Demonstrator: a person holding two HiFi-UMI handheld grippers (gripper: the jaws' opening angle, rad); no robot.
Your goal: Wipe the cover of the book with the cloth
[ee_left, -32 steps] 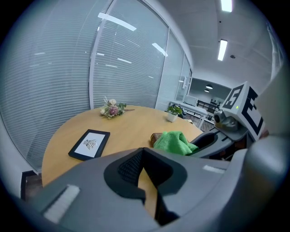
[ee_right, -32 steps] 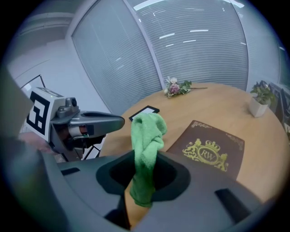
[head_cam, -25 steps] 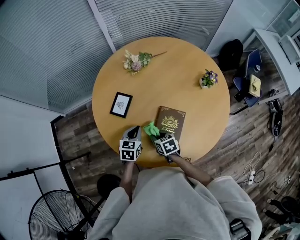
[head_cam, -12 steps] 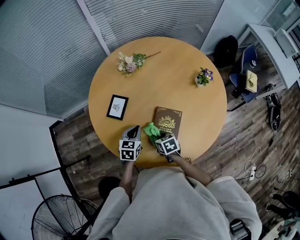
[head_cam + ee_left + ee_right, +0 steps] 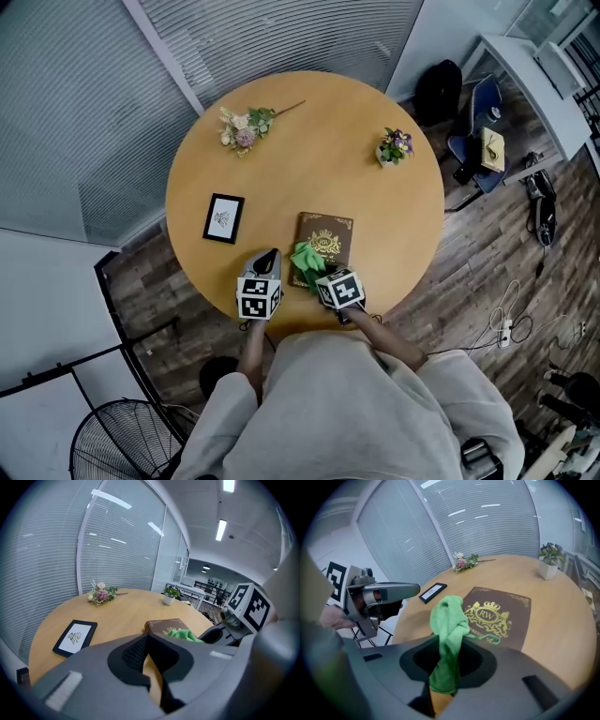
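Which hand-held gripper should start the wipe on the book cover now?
Right. The right hand-held gripper is shut on the green cloth, which hangs over the near corner of the brown book. The left hand-held gripper holds nothing and sits beside the book, over the table.

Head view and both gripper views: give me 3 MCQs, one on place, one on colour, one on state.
1. Where is the picture frame?
A) on the table, left of the book
B) on top of the book
C) on the floor

2. What colour is the cloth?
A) white
B) green
C) red

3. State of the right tool?
A) open, empty
B) shut on the book
C) shut on the cloth

A: it lies flat on the table, apart from the book.
B: it is bright green in every view.
C: the cloth hangs pinched between its jaws.
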